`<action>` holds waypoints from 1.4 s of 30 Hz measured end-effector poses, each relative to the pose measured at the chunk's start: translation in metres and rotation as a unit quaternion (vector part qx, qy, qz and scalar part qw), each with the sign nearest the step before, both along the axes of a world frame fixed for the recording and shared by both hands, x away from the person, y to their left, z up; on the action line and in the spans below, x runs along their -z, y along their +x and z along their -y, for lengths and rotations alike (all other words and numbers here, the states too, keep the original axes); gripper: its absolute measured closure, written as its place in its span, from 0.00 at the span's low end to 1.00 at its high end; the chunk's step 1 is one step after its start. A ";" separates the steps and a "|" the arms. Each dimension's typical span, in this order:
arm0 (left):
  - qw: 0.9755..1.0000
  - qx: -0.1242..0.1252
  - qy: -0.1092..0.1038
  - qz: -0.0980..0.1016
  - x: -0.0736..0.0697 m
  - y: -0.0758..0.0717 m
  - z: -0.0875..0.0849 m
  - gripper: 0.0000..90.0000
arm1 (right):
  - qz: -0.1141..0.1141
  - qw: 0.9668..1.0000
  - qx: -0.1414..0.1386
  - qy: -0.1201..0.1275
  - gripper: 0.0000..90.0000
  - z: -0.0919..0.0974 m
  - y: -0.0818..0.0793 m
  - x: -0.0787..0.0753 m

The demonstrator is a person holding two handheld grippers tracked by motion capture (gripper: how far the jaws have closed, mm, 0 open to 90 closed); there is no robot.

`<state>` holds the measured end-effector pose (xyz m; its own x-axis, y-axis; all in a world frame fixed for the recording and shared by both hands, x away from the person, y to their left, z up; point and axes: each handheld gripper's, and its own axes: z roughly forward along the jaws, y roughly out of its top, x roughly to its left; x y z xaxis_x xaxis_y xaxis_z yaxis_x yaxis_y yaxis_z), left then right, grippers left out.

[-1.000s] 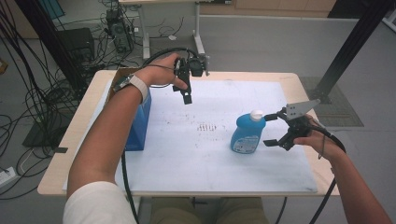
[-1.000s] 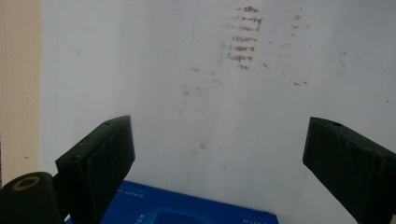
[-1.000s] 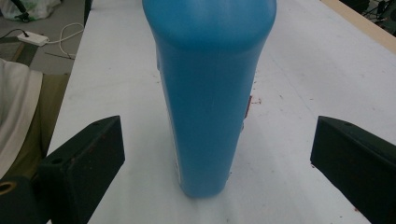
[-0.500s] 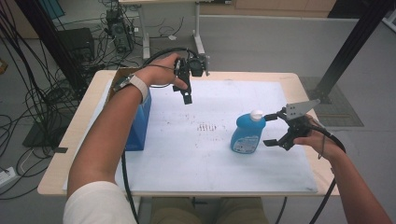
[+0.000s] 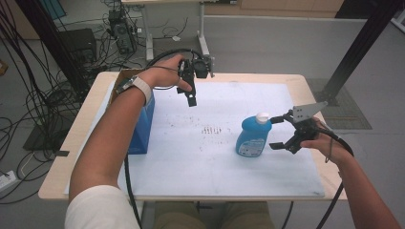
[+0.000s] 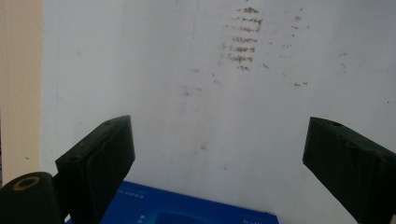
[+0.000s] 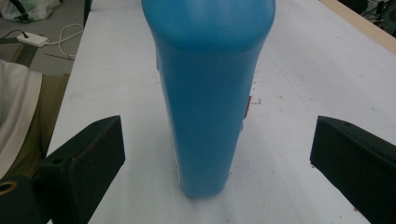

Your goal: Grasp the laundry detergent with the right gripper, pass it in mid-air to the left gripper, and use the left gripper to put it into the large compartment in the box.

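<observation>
The table (image 5: pixel 296 171) is carrying a white sheet, and on that sheet, toward 4 o'clock from its middle, a blue dish-soap bottle (image 5: pixel 252 137) with a white cap is standing upright, its long axis running straight up from the surface. A blue box (image 5: pixel 143 129) is sitting at the table's 9 o'clock edge, well apart from the bottle.

The right tool (image 5: pixel 279 131) is lying level at the bottle's 3 o'clock side, pointing toward 9 o'clock, released, with its jaws spread one above the other in the high view and the bottle's edge just entering the gap. In the right gripper view the bottle (image 7: pixel 210 93) is rising at 12 o'clock, centred between the two spread jaws, with clear sheet showing on either side, so nothing is being pressed yet. Judging from that, the coming move is a short straight advance followed by a squeeze across the bottle's narrow body; the right hand is by far the nearer one.

The left tool (image 5: pixel 190 93) is hanging above the table's 11 o'clock region, pointing down, also released and grasping nothing. Its own view is looking down on bare stained sheet, with the box's top (image 6: pixel 187 212) peeking in at 6 o'clock.
</observation>
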<state>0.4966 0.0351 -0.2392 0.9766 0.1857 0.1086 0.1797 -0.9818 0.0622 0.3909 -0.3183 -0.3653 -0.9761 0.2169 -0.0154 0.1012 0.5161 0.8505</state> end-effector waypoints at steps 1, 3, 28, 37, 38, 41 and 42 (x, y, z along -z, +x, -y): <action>1.000 0.000 0.000 0.000 0.000 0.000 0.000 0.11 | 0.001 1.000 0.000 0.000 0.03 0.000 0.000 0.000; 1.000 -0.001 0.000 0.000 0.000 0.000 0.000 0.11 | 0.001 1.000 0.000 0.001 0.03 0.000 0.000 0.000; 1.000 -0.003 -0.003 0.000 0.001 -0.001 -0.003 0.11 | -0.001 1.000 -0.002 0.006 0.03 -0.008 0.000 0.002; 1.000 -0.004 -0.002 -0.001 0.002 -0.001 -0.004 0.11 | 0.000 1.000 -0.004 0.011 0.03 -0.015 0.001 0.005; 1.000 -0.003 -0.002 0.000 0.002 -0.001 -0.004 0.11 | 0.000 1.000 -0.004 0.012 0.03 -0.015 0.001 0.005; 1.000 -0.004 -0.003 -0.001 0.002 -0.001 -0.004 0.11 | 0.002 1.000 -0.005 0.011 0.03 -0.017 0.001 0.006; 1.000 -0.004 -0.003 -0.001 0.002 -0.001 -0.004 0.11 | 0.001 1.000 -0.005 0.013 0.03 -0.018 0.001 0.007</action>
<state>0.4956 0.0393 -0.2410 0.9752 0.1942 0.1058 0.1879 -0.9799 0.0671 0.3923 -0.3002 -0.3721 -0.9780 0.2081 -0.0122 0.0945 0.4947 0.8639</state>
